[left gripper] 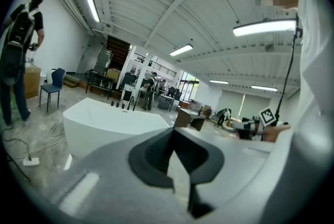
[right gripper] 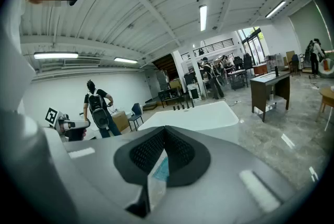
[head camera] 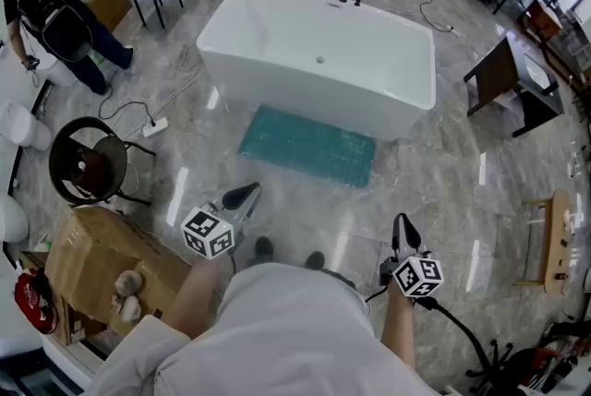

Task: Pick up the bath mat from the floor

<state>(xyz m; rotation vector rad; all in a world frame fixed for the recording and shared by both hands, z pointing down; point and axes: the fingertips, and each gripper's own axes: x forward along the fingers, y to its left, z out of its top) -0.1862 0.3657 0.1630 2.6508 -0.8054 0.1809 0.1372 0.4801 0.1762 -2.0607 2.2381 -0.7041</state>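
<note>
Teal bath mat (head camera: 307, 145) lies flat on the grey floor (head camera: 434, 173), just beside the white bathtub (head camera: 319, 53), along its near long side. The left gripper (head camera: 242, 196) and right gripper (head camera: 404, 232) hang farther from the bathtub than the mat, clear of it, each with jaws pressed together and empty.
</note>
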